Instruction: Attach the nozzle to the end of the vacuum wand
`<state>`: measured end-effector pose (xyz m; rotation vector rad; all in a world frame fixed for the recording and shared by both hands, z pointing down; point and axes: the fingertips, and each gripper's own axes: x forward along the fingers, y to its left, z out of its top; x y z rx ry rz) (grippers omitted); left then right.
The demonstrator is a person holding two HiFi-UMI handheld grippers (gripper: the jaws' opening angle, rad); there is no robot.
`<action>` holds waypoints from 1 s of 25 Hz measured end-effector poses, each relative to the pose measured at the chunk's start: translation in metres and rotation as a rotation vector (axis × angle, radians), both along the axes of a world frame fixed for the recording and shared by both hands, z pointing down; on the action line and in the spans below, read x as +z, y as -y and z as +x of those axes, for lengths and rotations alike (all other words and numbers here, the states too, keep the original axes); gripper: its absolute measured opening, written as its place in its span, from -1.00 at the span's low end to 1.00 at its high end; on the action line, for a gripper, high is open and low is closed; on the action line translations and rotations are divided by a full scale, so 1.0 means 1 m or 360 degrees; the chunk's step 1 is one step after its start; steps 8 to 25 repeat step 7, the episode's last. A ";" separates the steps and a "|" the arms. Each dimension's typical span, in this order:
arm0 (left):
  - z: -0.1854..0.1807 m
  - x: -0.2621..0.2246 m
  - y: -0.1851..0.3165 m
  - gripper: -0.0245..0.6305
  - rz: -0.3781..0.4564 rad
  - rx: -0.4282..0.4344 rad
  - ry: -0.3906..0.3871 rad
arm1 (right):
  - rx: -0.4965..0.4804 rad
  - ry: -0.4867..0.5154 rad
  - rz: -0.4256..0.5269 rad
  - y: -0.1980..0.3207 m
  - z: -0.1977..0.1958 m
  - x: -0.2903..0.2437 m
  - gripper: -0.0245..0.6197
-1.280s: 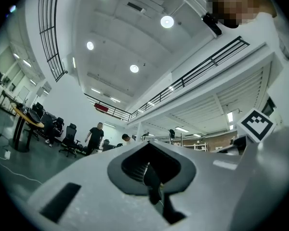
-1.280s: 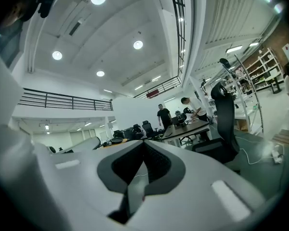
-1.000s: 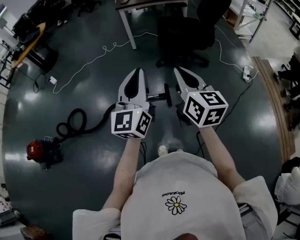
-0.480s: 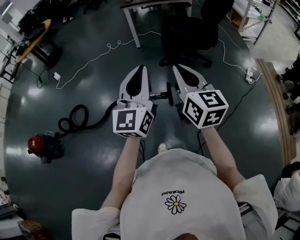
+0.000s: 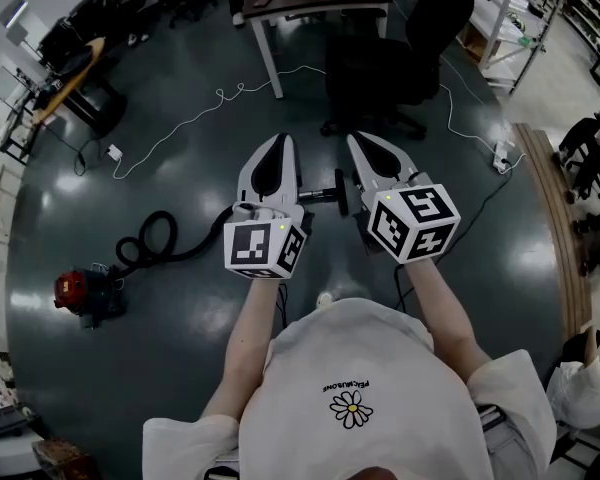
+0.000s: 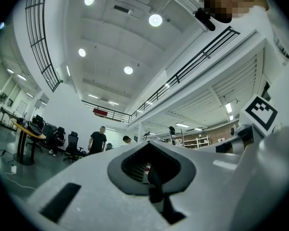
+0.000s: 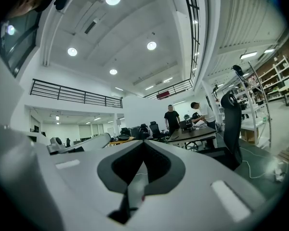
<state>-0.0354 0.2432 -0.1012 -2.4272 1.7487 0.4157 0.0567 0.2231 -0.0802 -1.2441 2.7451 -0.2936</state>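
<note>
Left gripper [image 5: 276, 143]: jaws pressed together, nothing between them. Right gripper [image 5: 360, 140]: same, jaws clamped tight, empty. Both held side by side, out front, above floor [image 5: 180, 348]. Dark tube piece [image 5: 318, 194], wand or nozzle, can't tell which, lies on floor, showing in gap between both grippers, touched by neither. Hose [image 5: 155, 243] loops away left to red vacuum [image 5: 75, 293].
</note>
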 end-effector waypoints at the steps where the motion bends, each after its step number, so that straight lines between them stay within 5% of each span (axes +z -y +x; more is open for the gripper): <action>1: -0.001 0.002 0.001 -0.93 -0.0005 0.0002 -0.0002 | -0.0003 -0.0004 -0.0001 0.001 -0.002 0.001 -0.90; 25: -0.010 0.002 0.007 -0.93 -0.0015 0.0002 -0.0019 | -0.0009 -0.0020 -0.0017 0.005 -0.008 0.004 -0.90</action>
